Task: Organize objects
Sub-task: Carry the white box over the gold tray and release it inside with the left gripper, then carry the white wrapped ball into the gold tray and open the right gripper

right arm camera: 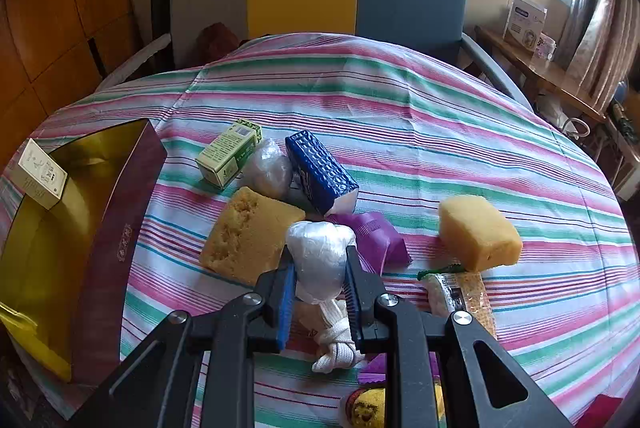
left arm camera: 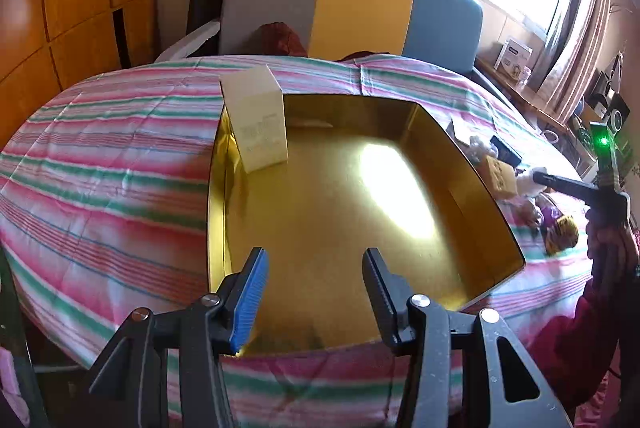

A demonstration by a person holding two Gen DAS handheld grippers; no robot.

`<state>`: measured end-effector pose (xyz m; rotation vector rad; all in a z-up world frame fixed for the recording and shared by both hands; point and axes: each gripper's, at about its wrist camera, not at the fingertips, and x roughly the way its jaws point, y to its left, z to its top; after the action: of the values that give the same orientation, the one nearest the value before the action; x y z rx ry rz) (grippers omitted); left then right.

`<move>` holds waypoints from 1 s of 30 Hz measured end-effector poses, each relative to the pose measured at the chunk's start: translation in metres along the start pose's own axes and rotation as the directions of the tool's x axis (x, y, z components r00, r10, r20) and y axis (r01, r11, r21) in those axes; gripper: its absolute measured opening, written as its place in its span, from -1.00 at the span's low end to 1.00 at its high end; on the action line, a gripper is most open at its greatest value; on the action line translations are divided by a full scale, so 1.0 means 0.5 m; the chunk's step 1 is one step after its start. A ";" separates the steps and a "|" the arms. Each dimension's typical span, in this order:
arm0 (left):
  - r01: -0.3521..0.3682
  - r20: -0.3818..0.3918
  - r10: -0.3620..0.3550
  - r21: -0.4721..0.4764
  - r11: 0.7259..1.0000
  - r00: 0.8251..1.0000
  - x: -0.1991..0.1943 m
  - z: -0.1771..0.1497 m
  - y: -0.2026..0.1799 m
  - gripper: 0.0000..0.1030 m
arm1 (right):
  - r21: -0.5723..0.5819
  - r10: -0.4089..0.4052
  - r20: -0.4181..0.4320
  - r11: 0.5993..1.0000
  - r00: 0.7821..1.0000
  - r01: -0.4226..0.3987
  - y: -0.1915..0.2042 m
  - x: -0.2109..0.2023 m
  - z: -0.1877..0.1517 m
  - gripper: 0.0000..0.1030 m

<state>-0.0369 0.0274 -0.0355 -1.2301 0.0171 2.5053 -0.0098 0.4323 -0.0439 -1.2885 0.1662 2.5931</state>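
Between the right gripper's [right arm camera: 320,278] pads: one white plastic-wrapped bundle [right arm camera: 320,260], clamped at its sides with the jaws drawn close, its knotted white cord [right arm camera: 335,342] trailing toward the camera. The grip sits low on the wrapping, probably so the soft bundle lifts without slipping.

Around it on the striped tablecloth [right arm camera: 420,116], the unsorted pile:
- yellow sponge block [right arm camera: 248,234], touching the bundle's left side
- purple piece [right arm camera: 380,242], just behind right
- blue embossed carton [right arm camera: 322,174], leaning across a second wrapped bundle [right arm camera: 267,168]
- green-and-white carton [right arm camera: 228,154], farther back
- second yellow sponge [right arm camera: 478,232], apart to the right
- wrapped snack bar [right arm camera: 456,290], just below it

Left gripper [left arm camera: 316,294]: jaws about half apart, nothing between them, poised over the near rim of the gold-lined box [left arm camera: 320,212].

Inside the box: one cream carton [left arm camera: 258,120], upright in the far left corner, so the remaining floor stays free for the other objects.
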 end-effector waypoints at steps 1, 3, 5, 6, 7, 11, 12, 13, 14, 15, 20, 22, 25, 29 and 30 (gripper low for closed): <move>-0.009 0.005 0.009 0.003 1.000 1.000 -0.005 -0.003 -0.002 -0.04 | 0.005 0.003 -0.001 1.000 1.000 -0.003 0.000 -0.002 0.000 -0.57; -0.061 0.027 0.060 0.016 0.998 0.998 -0.020 -0.007 -0.005 -0.04 | 0.004 -0.001 0.010 1.000 1.000 0.001 0.002 -0.015 0.001 -0.57; -0.101 0.057 0.100 0.023 0.995 0.993 -0.037 -0.004 0.000 -0.04 | 0.010 0.009 0.027 1.000 1.000 -0.009 0.008 -0.038 0.003 -0.57; -0.118 0.070 0.116 0.025 0.993 0.991 -0.044 -0.003 0.002 -0.04 | 0.009 0.022 0.039 1.000 0.999 -0.022 0.016 -0.051 0.004 -0.57; -0.135 0.082 0.132 0.027 0.990 0.988 -0.050 -0.002 0.005 -0.03 | 0.002 0.038 0.051 0.999 0.998 -0.038 0.029 -0.066 0.006 -0.57; -0.187 0.122 0.183 0.019 0.982 0.975 -0.076 -0.001 0.020 0.00 | -0.066 0.127 0.065 0.990 0.990 -0.123 0.118 -0.103 0.014 -0.57; -0.194 0.125 0.190 0.018 0.981 0.974 -0.080 -0.002 0.022 0.01 | -0.088 0.151 0.065 0.985 0.986 -0.145 0.146 -0.108 0.015 -0.57; -0.198 0.127 0.194 0.016 0.980 0.973 -0.083 -0.002 0.027 0.01 | -0.110 0.180 0.061 0.979 0.982 -0.173 0.178 -0.111 0.017 -0.57; -0.202 0.130 0.199 0.013 0.979 0.971 -0.087 -0.003 0.033 0.02 | -0.129 0.211 0.052 0.971 0.976 -0.203 0.211 -0.112 0.018 -0.57; -0.205 0.130 0.202 0.009 0.979 0.971 -0.090 -0.004 0.038 0.02 | -0.147 0.241 0.040 0.961 0.970 -0.233 0.242 -0.111 0.019 -0.57; -0.231 0.120 0.231 -0.016 0.973 0.965 -0.092 -0.012 0.067 0.02 | -0.219 0.369 -0.038 0.904 0.929 -0.368 0.402 -0.090 0.013 -0.57; -0.236 0.111 0.237 -0.025 0.971 0.965 -0.092 -0.015 0.079 0.02 | -0.243 0.404 -0.071 0.880 0.912 -0.409 0.463 -0.078 0.010 -0.57; -0.244 0.106 0.247 -0.039 0.969 0.963 -0.089 -0.018 0.099 0.02 | -0.253 0.450 -0.111 0.849 0.886 -0.463 0.539 -0.064 0.008 -0.56; -0.253 0.105 0.258 -0.061 0.966 0.960 -0.088 -0.021 0.119 0.02 | -0.250 0.475 -0.152 0.830 0.867 -0.499 0.620 -0.037 0.012 -0.57; -0.251 0.102 0.257 -0.069 0.966 0.961 -0.087 -0.023 0.124 0.02 | -0.246 0.476 -0.164 0.829 0.864 -0.503 0.637 -0.027 0.014 -0.57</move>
<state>-0.0229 -0.0458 -0.0180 -1.1734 0.0843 2.8100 -0.0911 0.1242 -0.0305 -1.6578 0.1683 3.0766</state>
